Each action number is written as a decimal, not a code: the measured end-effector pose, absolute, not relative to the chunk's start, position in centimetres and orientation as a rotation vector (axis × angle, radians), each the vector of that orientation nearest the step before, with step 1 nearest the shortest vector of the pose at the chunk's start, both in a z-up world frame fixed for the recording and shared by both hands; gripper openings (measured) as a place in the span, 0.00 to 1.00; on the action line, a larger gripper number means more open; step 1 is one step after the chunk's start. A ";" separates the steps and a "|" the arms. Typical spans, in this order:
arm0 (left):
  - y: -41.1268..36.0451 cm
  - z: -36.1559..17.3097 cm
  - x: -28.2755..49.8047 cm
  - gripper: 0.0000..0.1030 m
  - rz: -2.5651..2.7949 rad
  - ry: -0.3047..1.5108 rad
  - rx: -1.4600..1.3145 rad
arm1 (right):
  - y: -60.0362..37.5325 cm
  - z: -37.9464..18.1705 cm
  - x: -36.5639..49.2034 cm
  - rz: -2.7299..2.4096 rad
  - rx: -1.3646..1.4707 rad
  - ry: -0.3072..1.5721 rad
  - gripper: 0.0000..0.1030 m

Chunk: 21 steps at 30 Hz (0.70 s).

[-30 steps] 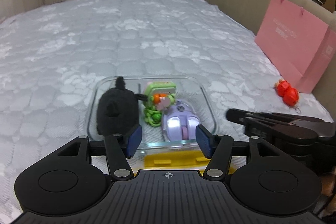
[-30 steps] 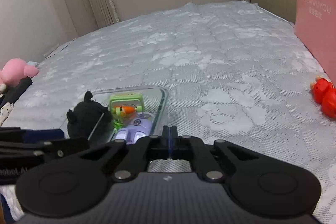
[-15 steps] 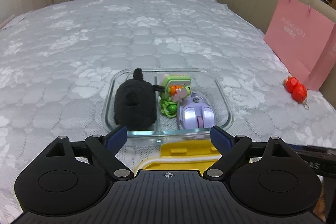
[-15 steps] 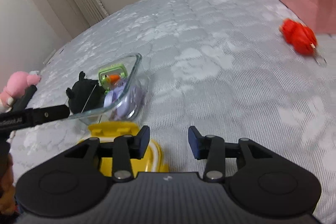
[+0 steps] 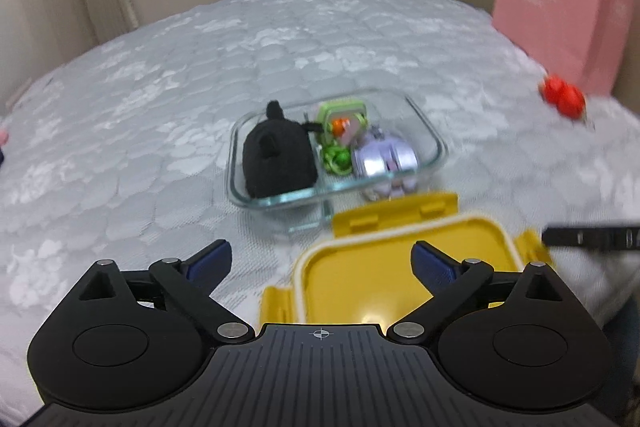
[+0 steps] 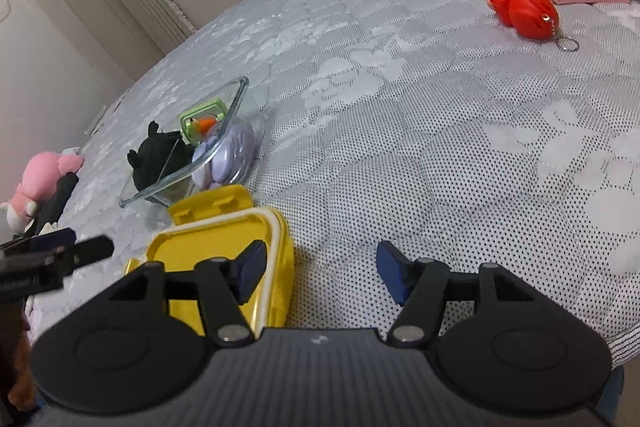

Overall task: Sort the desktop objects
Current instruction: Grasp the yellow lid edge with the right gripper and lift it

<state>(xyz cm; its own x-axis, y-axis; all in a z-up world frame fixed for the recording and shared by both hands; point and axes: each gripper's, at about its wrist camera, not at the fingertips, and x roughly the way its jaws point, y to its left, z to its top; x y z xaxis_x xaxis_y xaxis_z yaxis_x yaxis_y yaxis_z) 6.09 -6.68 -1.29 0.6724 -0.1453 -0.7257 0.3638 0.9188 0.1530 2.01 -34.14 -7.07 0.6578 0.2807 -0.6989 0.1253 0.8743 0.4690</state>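
Across the quilted bed (image 6: 400,131), toys were gathered in the glass container (image 5: 434,143); the yellow lid (image 5: 400,267) lay beside it, presumably for closing, while the left gripper (image 5: 320,261) and right gripper (image 6: 320,269) were opening, empty.

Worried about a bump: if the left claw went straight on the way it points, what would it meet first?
Probably the yellow lid, lying just ahead between the opening, empty fingers of the left claw; depth is unclear.
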 end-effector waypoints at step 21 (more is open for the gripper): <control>-7.7 -0.7 -2.1 1.00 -0.301 0.597 0.690 | -25.2 3.6 5.1 0.390 0.512 0.859 0.12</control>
<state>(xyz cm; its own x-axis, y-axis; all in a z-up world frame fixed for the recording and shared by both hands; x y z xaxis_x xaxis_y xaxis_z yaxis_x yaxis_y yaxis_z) -2.13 -7.70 -0.65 0.7932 -0.0658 -0.6054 0.4472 0.7377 0.5057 5.06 -25.20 3.58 0.5960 0.5192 -0.6125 -0.1200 0.8119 0.5714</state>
